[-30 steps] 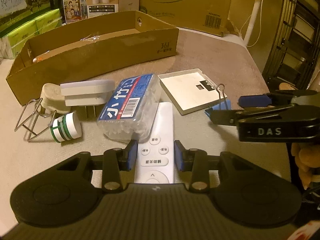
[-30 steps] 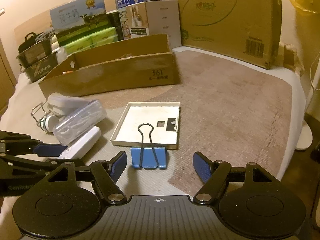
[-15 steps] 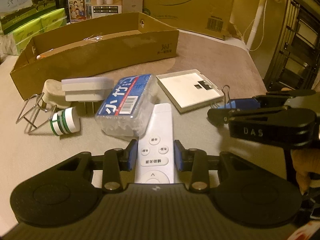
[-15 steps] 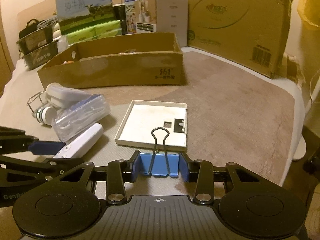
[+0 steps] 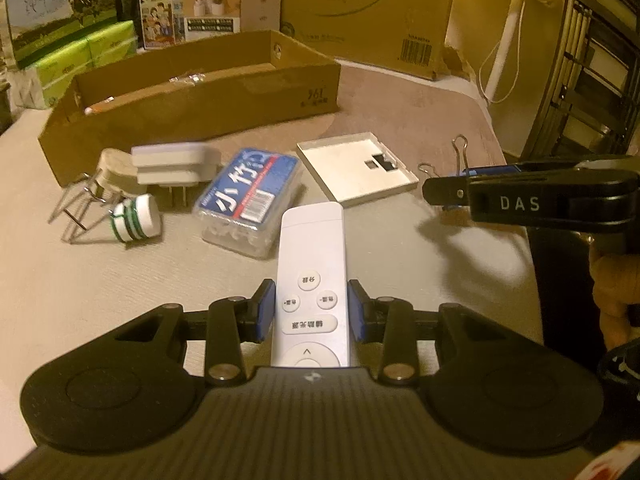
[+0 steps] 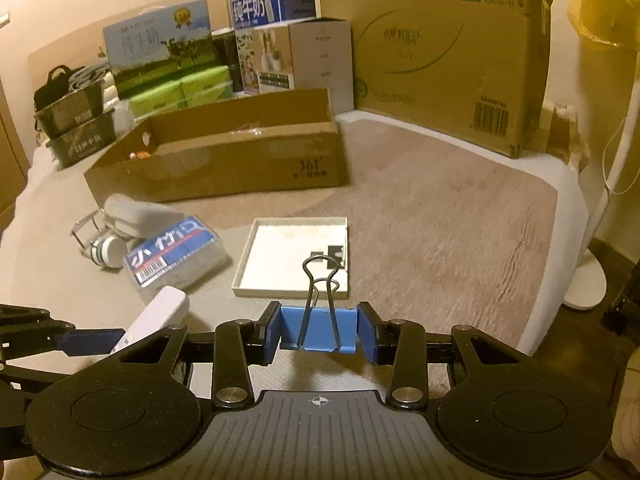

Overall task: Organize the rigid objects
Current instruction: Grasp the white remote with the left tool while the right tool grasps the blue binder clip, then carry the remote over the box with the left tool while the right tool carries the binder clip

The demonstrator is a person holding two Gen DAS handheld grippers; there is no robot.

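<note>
Now clamping the white remote (image 5: pixel 311 280) and blue binder clip (image 6: pixel 318 328), your left gripper (image 5: pixel 312 310) and right gripper (image 6: pixel 319 330) must lift both level over the cardboard box (image 6: pixel 224 168) wall.

The black arm of the right gripper (image 5: pixel 520 202) carries white letters "DAS". The long brown cardboard box (image 6: pixel 240 168) has "361" printed on its front wall. The tall brown carton (image 6: pixel 432 52) behind shows a green square with "S" and a barcode. The blue milk carton (image 6: pixel 272 4) reads "纯牛奶". The white remote control (image 5: pixel 310 280) has a button marked "辅助光源".
</note>
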